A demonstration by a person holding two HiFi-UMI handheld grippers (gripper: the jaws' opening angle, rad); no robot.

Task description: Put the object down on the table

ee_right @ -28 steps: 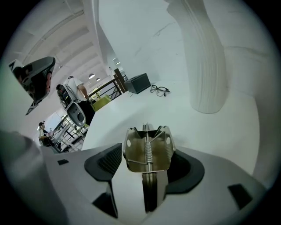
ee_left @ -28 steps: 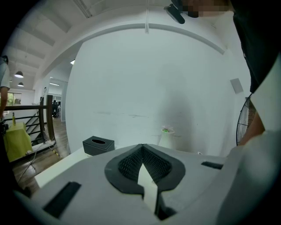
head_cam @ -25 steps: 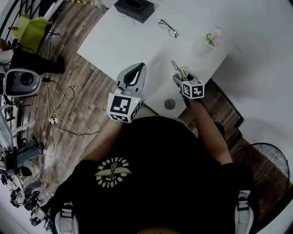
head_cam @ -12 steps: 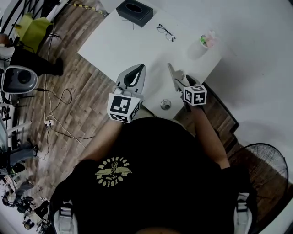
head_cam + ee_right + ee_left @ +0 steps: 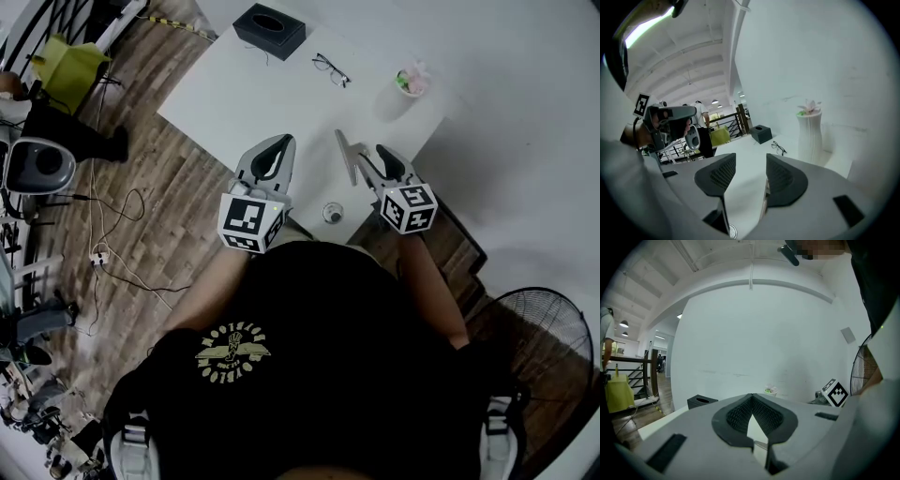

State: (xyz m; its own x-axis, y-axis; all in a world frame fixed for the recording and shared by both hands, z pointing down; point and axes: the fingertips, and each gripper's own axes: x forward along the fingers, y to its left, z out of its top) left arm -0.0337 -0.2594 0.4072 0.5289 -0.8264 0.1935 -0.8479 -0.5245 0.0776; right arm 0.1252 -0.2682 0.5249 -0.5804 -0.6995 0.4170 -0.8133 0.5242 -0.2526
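A small round metal object (image 5: 332,213) lies on the white table (image 5: 262,84) close to its near edge; it also peeks in at the bottom of the right gripper view as a round object (image 5: 732,231). My right gripper (image 5: 361,145) hovers just above and behind it. Its jaws are apart and closing, with nothing between them (image 5: 750,161). My left gripper (image 5: 278,141) is held over the table's near edge to the left, shut and empty, its tips meeting (image 5: 752,395).
At the table's far side stand a black tissue box (image 5: 269,25), a pair of glasses (image 5: 330,68) and a white vase with a flower (image 5: 410,82). Cables and gear lie on the wood floor at left. A fan (image 5: 548,337) stands at right.
The right gripper has pulled back toward the person and a little to the right. The round object stays on the table. The left gripper has hardly moved.
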